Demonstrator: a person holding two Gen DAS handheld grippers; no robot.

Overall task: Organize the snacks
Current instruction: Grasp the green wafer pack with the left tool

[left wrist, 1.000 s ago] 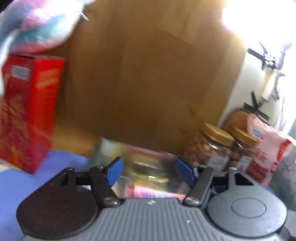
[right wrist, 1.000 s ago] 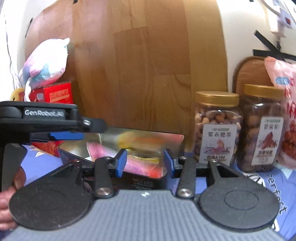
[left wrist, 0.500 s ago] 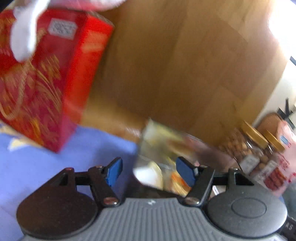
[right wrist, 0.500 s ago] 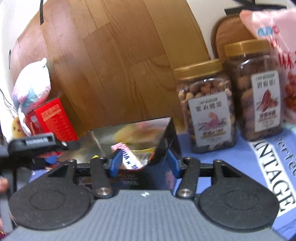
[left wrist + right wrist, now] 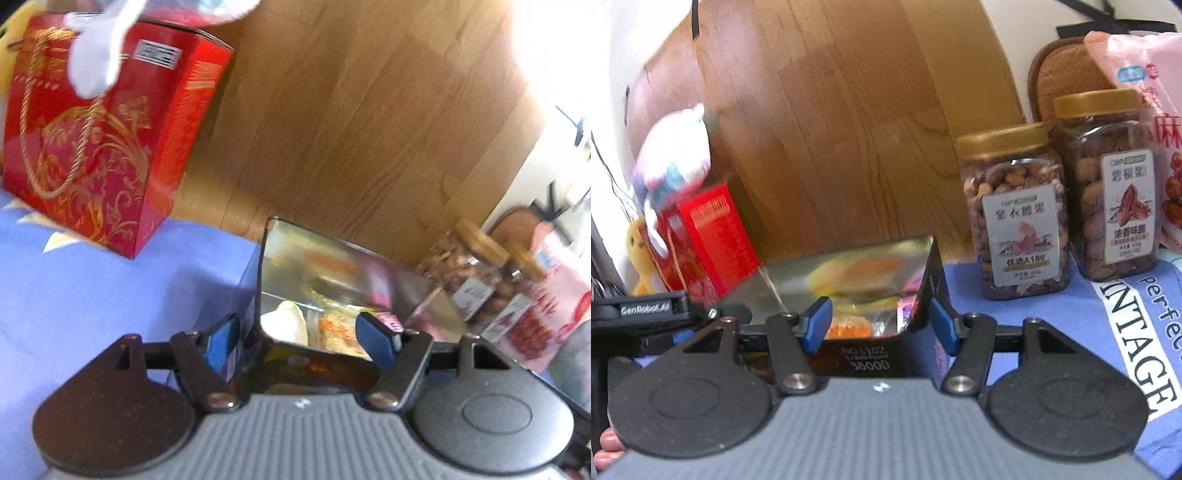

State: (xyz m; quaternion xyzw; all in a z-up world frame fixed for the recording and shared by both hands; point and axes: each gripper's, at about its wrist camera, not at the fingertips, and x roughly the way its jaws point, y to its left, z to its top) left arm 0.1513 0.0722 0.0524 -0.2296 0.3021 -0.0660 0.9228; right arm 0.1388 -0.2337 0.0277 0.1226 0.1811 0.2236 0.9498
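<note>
Since a second ago we've swung the tin (image 5: 849, 280) left toward the red box (image 5: 99, 136); both grippers (image 5: 295, 338) (image 5: 879, 328) straddle its corners, jaws spread, grip uncertain. Snacks fill it; jars (image 5: 1015, 214) remain unsorted.

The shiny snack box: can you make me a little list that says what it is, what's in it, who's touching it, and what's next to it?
box: open tin box with mirror-like inner walls, on the blue cloth
inside: wrapped snacks, blurred
left gripper: fingers straddle a corner of the box, open
right gripper: fingers straddle the other corner, open
to its right: two nut jars with gold lids, a pink bag
to its left: red gift box with a plush toy on top
</note>
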